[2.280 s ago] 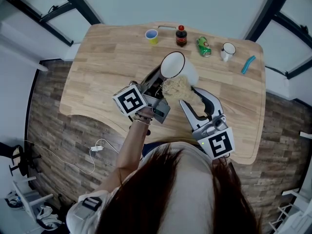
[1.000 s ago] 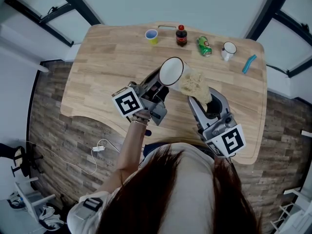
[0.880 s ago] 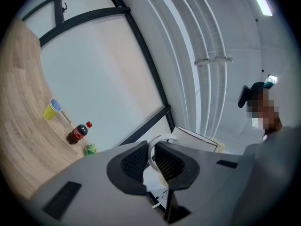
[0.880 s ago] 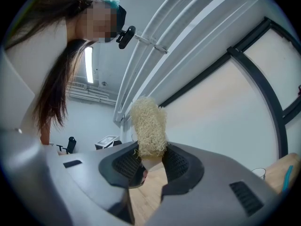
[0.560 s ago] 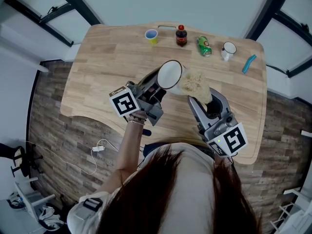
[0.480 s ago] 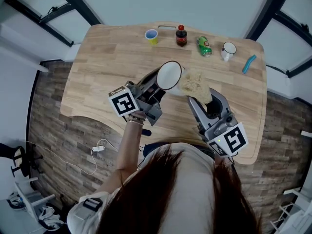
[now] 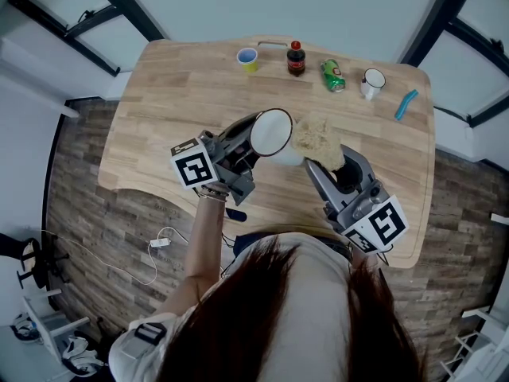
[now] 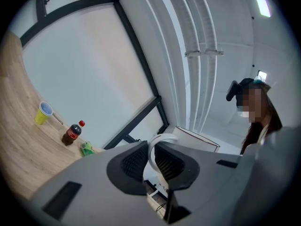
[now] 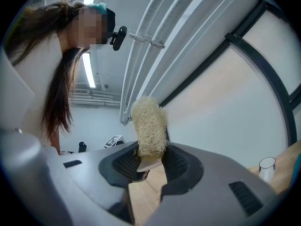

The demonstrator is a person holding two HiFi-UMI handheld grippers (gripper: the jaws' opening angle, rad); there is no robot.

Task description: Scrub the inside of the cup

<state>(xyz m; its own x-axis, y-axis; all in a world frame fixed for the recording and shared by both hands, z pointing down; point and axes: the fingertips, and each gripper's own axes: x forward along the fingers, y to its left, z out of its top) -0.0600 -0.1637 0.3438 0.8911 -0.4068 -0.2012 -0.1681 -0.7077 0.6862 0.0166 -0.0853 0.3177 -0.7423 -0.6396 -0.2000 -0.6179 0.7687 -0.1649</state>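
Withdrawing the scrubber: the loofah is now outside the cup rim and no scrubbing contact is in progress.
The left gripper (image 7: 253, 138) is clamped on the cup handle (image 8: 157, 142), with the white loop pinched between both pads. The white cup (image 7: 273, 134) sits just beyond those fingertips, held above the wooden table (image 7: 175, 86) with its mouth turned up toward the head camera. The right gripper (image 7: 326, 161) is closed on the base of the loofah scrubber (image 7: 316, 138), whose fibrous head projects past its fingertips. About two seconds ago the loofah lay across the cup mouth. It has since come out and now stands beside the cup's outer wall, and the cup has shifted leftward. Judgement: the interior pass is paused or finished, and any further scrubbing requires re-aiming the loofah head at the mouth.
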